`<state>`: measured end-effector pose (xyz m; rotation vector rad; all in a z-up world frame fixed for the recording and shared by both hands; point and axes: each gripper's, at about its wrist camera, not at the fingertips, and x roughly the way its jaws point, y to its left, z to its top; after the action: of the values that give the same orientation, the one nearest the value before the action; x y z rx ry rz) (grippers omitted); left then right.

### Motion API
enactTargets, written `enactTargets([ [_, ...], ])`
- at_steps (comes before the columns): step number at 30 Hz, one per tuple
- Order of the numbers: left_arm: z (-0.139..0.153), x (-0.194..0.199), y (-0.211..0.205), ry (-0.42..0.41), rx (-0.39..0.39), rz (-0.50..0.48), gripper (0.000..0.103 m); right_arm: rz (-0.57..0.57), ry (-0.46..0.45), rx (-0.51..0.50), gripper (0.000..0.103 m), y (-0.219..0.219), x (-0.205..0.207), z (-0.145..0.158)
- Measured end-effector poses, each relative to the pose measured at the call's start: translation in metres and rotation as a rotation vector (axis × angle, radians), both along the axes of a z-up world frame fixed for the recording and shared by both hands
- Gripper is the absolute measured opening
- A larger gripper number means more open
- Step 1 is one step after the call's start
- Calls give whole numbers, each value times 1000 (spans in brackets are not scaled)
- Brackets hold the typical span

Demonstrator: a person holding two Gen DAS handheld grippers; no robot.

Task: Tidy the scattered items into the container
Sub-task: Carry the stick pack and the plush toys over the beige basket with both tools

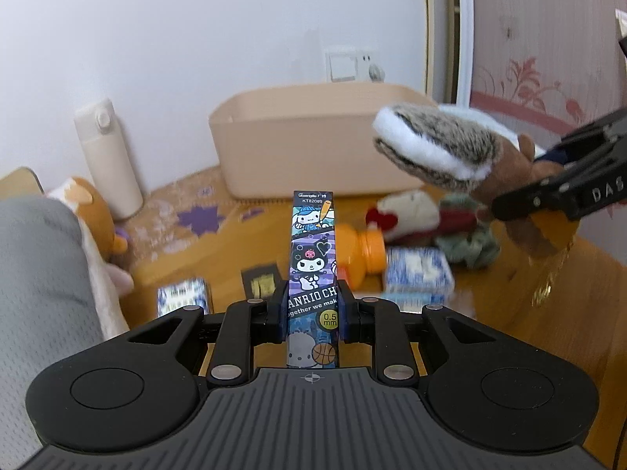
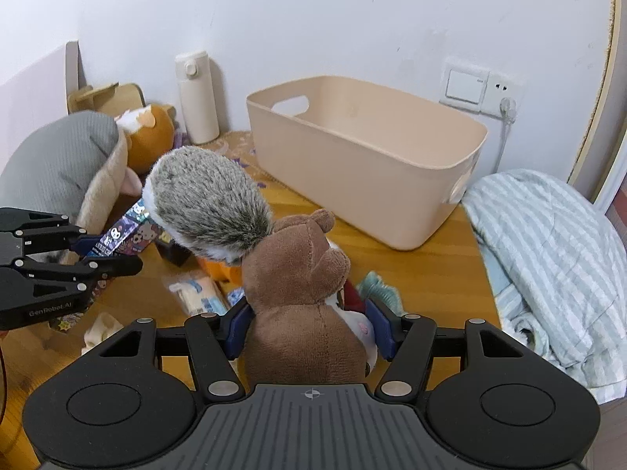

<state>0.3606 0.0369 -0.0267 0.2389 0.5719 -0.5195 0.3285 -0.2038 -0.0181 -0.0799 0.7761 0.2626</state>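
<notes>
**A:** While you are carrying both loads, are you watching the height? Your left tongs [image 1: 312, 305] are clenching the narrow cartoon-printed pen box [image 1: 313, 258] near its lower end, so most of it is sticking out forward. Your right tongs [image 2: 309, 327] are grasping the brown squirrel toy [image 2: 301, 293] around its body, with the grey bushy tail [image 2: 207, 205] flopping ahead.

**B:** So what am I aiming for?

**A:** I am judging that you should be clearing the near wall of the beige bin [image 2: 364, 164] before letting go, one hand at a time, tail first over the rim.

**B:** And what is the bin holding?

**A:** Nothing is showing inside it so far. The orange bottle [image 1: 360, 254], tissue packs [image 1: 417, 270] and a small red-and-white toy [image 1: 407, 213] are still lying on the tabletop [image 2: 411, 274].
</notes>
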Motion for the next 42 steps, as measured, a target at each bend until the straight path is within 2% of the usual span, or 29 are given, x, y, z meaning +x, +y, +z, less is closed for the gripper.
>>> enactTargets([
  [13,61,35,-38,-74,-96,6,23,-38,-51,97,58,-38,42,34],
  [19,81,57,-67,-100,-94,2,23,-56,-61,133,58,-54,69,46],
  [25,97,91,-91,-91,-118,26,23,-79,-53,162,58,-68,100,51],
  [33,104,143,-132,-68,-109,99,23,-106,-54,185,58,-82,144,50],
  [42,89,202,-176,-15,-63,181,23,-145,-70,252,58,-107,192,44],
])
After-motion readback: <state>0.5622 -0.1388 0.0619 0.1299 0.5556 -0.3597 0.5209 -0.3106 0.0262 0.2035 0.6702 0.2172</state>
